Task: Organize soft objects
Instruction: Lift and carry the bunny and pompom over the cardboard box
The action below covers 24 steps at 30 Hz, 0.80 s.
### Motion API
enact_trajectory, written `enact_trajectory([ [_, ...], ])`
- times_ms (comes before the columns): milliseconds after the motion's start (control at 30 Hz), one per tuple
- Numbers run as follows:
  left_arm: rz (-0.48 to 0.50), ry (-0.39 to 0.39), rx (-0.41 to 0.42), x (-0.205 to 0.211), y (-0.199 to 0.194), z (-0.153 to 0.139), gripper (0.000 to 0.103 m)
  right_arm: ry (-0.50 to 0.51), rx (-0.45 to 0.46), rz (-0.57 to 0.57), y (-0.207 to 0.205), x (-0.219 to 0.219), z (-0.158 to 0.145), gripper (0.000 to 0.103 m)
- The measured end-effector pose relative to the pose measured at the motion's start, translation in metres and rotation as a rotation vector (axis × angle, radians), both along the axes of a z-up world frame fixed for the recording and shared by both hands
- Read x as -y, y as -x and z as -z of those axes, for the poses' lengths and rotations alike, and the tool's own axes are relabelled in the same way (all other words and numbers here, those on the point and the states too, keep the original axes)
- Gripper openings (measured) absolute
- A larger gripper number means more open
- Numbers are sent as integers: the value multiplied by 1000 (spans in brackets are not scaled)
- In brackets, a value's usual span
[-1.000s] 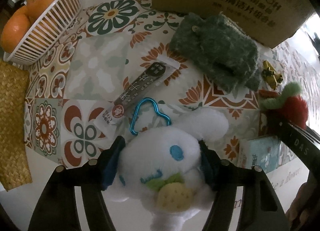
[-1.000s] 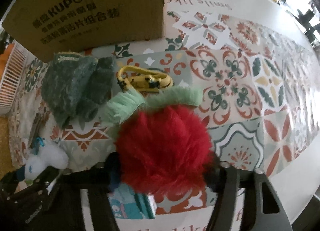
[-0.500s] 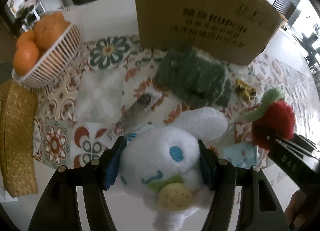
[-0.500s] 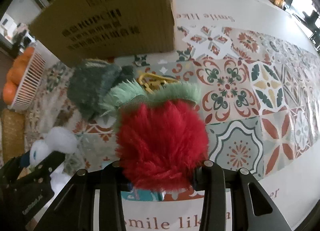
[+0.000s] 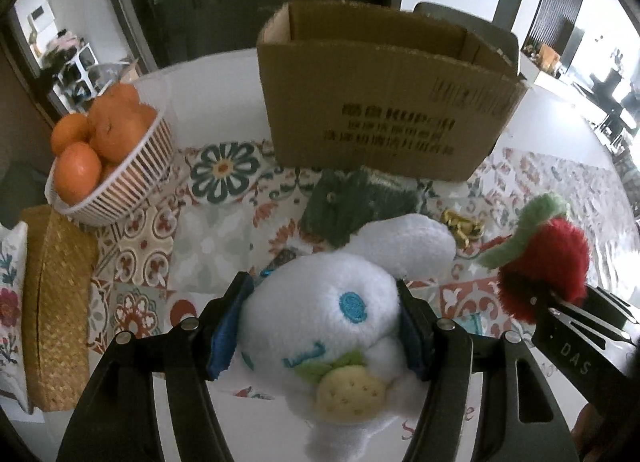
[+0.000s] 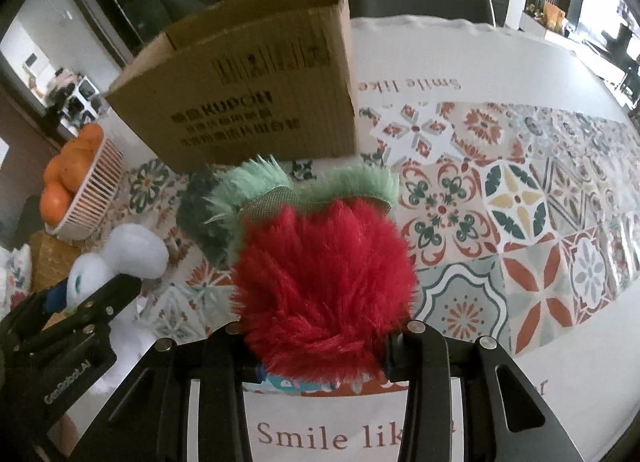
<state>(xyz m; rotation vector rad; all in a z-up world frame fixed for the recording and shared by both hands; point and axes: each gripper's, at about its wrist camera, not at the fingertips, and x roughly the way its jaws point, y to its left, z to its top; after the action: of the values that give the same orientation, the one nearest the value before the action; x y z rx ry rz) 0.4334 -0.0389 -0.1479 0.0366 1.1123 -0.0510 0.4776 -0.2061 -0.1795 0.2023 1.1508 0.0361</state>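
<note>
- A white plush dog is gripped between the jaws of the left gripper, held clear above the desk.
- A red furry strawberry is clamped in the jaws of the right gripper, also off the desk.
- Ahead of both jaws an open cardboard box is seen, with a green fuzzy item lying just before it.

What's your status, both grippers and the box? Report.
Left gripper clamped on white plush dog. Right gripper clamped on red fuzzy strawberry. Cardboard box ahead, top open. Green mitten lies on the table before it, nothing blocking.
</note>
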Motion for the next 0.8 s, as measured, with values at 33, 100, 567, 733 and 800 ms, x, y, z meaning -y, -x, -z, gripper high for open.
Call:
enact_trajectory([
  [33, 0, -2, 10, 1, 0, -2, 66, -7, 8, 2, 1, 1, -3, 40],
  [100, 3, -2, 34, 2, 0, -10, 66, -19, 24, 7, 1, 2, -7, 40],
  [567, -1, 8, 171, 1, -4, -54, 66, -31, 150, -1, 3, 1, -58, 40],
  [733, -5, 23, 211, 1, -8, -70, 66, -35, 197, -11, -2, -1, -76, 40],
  [800, -5, 32, 224, 1, -11, -77, 66, -40, 214, -12, -4, -2, -83, 40],
])
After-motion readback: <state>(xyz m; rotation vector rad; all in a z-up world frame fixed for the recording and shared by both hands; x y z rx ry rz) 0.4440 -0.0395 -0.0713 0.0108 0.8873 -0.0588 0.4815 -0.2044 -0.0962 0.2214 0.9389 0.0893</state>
